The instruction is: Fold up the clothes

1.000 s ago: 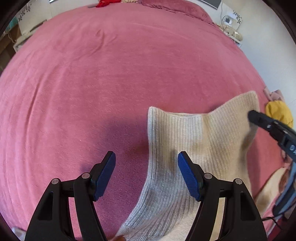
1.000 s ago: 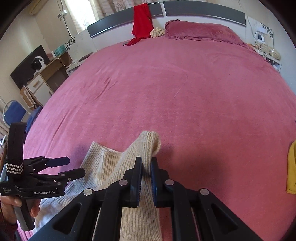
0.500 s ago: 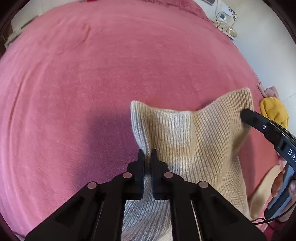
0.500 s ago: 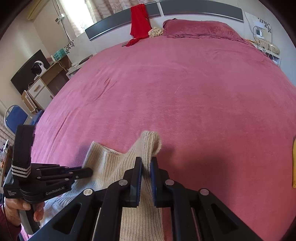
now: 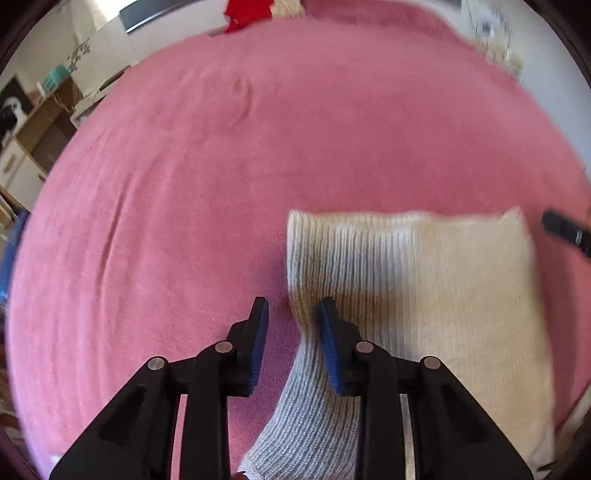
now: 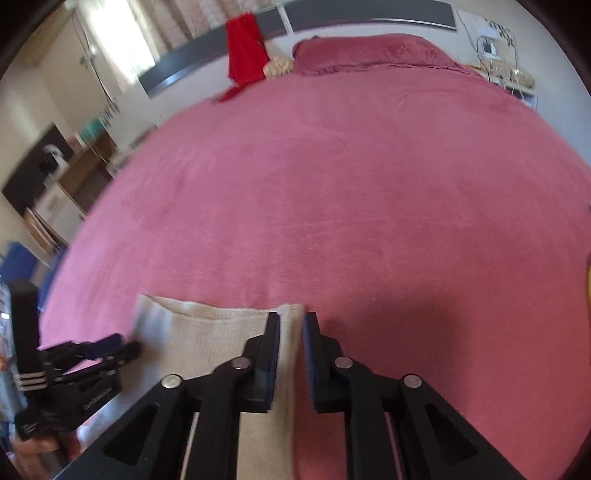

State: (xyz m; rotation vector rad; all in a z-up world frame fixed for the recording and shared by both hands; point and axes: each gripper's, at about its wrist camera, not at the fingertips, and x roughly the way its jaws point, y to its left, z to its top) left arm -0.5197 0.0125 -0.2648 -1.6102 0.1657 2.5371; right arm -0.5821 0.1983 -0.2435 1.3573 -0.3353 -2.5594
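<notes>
Listing the surroundings first: a pink bedspread point(image 6: 369, 206) covers the whole work surface; at its far end I see a matching pink pillow point(image 6: 373, 53), a red garment point(image 6: 245, 61) hung over the dark headboard point(image 6: 369, 13), and a small pale bundle point(image 6: 279, 68) between the two. A wooden dresser point(image 6: 70, 184) stands off the bed's left side, and a bedside stand with cables point(image 6: 506, 70) off the far right corner. A sliver of yellow cloth point(image 6: 588, 284) shows at the right border. Nothing lies on the spread between the sweater and the headboard; that stretch is bare cloth with a few soft creases. Task item: one cream ribbed knit sweater point(image 5: 424, 280), lying at the near edge of the bed, its top hem running straight across, the left corner squared, a greyer ribbed part trailing toward me. Left gripper point(image 5: 291, 343): jaws opening, a narrow gap, the sweater's left edge between the blue pads, apparently loose. Right gripper point(image 6: 290, 354): jaws opening, only a slim gap, the sweater's right edge between the pads; I cannot tell whether the pads press on it. Both views are motion-blurred.
</notes>
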